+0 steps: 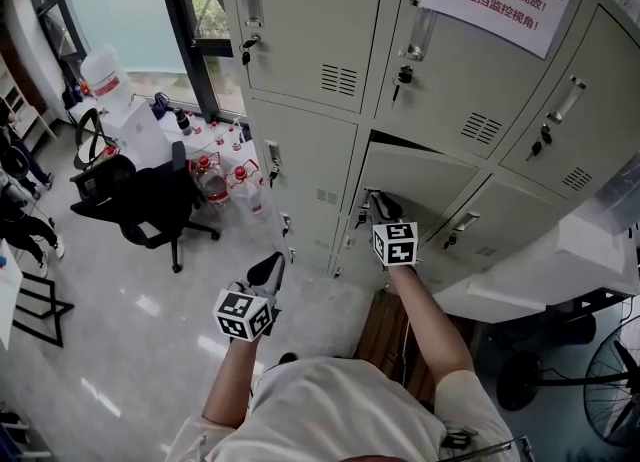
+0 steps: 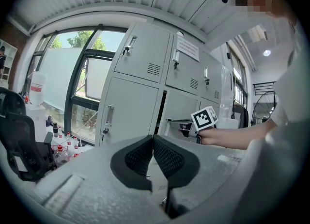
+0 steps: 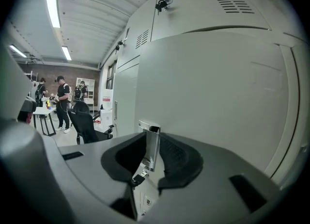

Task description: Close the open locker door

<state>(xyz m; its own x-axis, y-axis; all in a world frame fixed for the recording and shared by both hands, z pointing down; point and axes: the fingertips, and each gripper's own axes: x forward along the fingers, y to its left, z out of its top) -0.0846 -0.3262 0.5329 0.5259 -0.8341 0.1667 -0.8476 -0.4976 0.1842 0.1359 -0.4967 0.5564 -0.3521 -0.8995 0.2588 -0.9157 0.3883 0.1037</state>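
- The open locker door [image 1: 415,185] sat in the middle row of the grey locker bank, ajar, a dark gap showing along its top edge.
- It was flat painted sheet metal, matt and pale; a narrow, shiny metal handle [image 3: 151,145] stood out from it.
- My right gripper [image 1: 379,207] had its dark, ribbed pads closed round that handle.
- I judged the closing push was in hand: next, press the door straight in until flush, then release.
- My left gripper [image 1: 268,270] hung well apart from the lockers, jaws together on nothing.
- Beyond it stood a black office chair [image 1: 150,205] on a glossy floor.
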